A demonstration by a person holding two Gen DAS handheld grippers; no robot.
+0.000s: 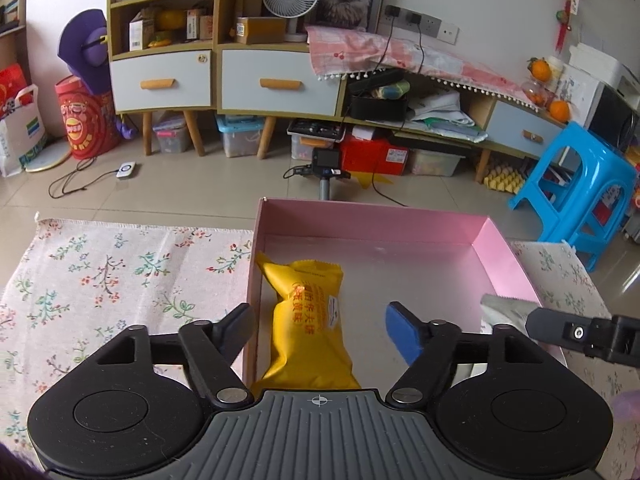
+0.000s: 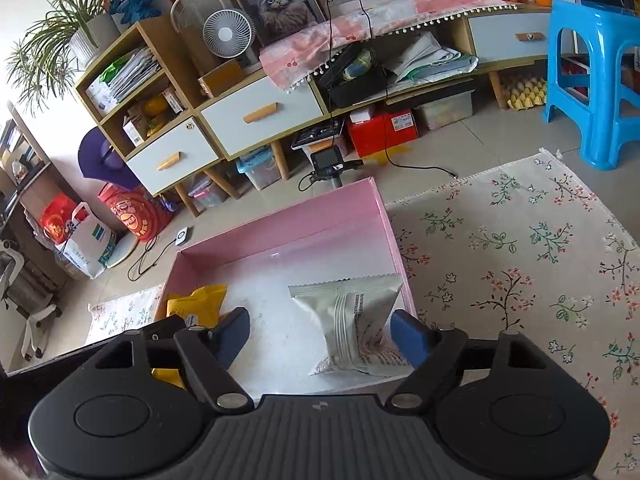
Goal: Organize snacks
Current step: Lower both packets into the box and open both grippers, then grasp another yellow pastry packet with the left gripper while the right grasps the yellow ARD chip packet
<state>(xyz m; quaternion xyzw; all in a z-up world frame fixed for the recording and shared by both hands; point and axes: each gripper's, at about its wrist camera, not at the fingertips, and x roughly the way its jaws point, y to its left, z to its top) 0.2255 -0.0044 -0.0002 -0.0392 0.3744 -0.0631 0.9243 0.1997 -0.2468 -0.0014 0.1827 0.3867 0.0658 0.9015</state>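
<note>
A pink box (image 1: 372,220) stands open on a floral cloth. A yellow snack packet (image 1: 310,320) lies inside along its left wall. My left gripper (image 1: 320,328) is open, its fingers either side of that packet, not touching it. The pink box (image 2: 280,236) also shows in the right wrist view, with the yellow packet (image 2: 200,300) at its left and a silver-white snack packet (image 2: 356,316) at its right. My right gripper (image 2: 320,336) is open over the box; its right finger is close beside the silver packet. The silver packet's corner (image 1: 504,308) shows in the left view.
The floral cloth (image 2: 520,248) spreads on both sides of the box. A small tripod camera (image 1: 326,162) stands on the tiled floor beyond the box. Cabinets (image 1: 256,76) line the far wall. A blue plastic stool (image 2: 592,76) stands at the right.
</note>
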